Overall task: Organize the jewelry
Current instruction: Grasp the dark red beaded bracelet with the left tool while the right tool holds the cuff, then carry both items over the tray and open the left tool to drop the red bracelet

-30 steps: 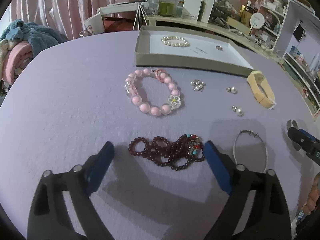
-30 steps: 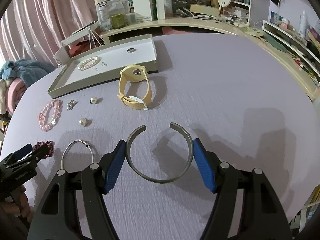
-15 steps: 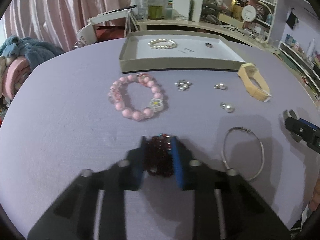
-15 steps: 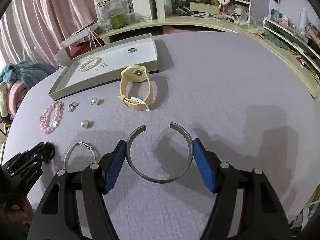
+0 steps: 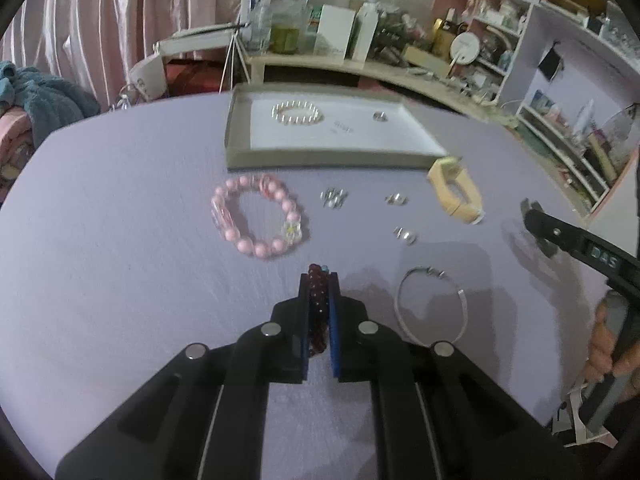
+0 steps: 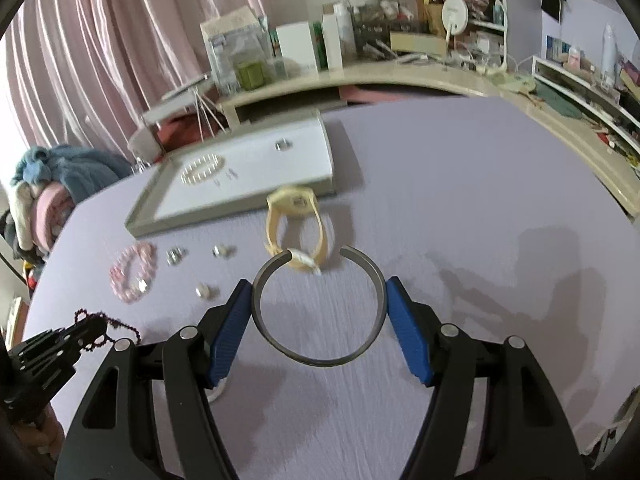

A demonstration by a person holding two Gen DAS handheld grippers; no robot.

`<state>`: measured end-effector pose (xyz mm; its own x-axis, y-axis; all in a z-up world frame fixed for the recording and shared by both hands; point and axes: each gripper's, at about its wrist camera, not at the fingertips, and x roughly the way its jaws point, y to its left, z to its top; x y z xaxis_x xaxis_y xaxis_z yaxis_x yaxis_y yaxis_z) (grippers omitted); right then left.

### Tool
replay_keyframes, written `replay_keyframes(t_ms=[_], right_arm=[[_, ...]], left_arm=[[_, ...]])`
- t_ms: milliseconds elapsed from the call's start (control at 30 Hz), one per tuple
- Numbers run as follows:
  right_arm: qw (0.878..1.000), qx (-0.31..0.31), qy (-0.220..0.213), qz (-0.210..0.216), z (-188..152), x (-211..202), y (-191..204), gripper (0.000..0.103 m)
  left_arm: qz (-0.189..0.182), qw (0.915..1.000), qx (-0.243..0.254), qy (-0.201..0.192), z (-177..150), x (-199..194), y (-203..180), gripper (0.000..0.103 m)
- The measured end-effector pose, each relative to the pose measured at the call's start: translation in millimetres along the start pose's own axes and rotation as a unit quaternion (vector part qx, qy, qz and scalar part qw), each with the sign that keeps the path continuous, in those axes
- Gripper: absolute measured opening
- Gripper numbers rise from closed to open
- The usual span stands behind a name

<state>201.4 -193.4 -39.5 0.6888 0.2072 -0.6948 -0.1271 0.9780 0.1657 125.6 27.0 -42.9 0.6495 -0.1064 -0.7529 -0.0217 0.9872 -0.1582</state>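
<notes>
Reading "DAS", white letters mark the right claw (image 5: 532,216).

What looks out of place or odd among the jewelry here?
Nothing is damaged. Most pieces lie loose on the purple cloth, outside the tray: the pink bracelet, the yellow watch, the thin hoop and some small silver pieces.

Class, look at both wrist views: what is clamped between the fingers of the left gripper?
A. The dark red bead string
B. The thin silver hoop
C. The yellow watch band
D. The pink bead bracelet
A: the left gripper is shut on the dark red bead string, and loops of it dangle from the gripper in the right wrist view.
</notes>
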Motion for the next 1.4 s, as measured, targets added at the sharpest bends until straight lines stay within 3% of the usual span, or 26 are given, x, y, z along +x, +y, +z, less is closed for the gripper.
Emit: replay_keyframes(t_ms=[333,733,1033,1400], right_arm=[[0.998,-0.013,-0.052,0.031,35.4,-19.0,11.0,0.069],[0.996,-0.027,-0.078,0.044,56.5,-23.5,19.1,0.069],[0.995,-0.034,-0.087,0.041,77.5,-15.9,21.9,0.069],[0.993,-0.044,-0.098,0.038,116.7,3.2,31.4,0.069]], left_arm=[[-0.018,0.9975,-0.012,-0.067,55.9,-61.2,5.4,0.008],[-0.016,0.9930,-0.004,-0.117,114.4,-91.4,3.9,0.008],[-0.022,0.9913,0.012,-0.129,155.8,-86.4,-2.8,0.008],[-0.022,0.9911,0.019,-0.130,215.5,-49.9,-1.1,0.008]])
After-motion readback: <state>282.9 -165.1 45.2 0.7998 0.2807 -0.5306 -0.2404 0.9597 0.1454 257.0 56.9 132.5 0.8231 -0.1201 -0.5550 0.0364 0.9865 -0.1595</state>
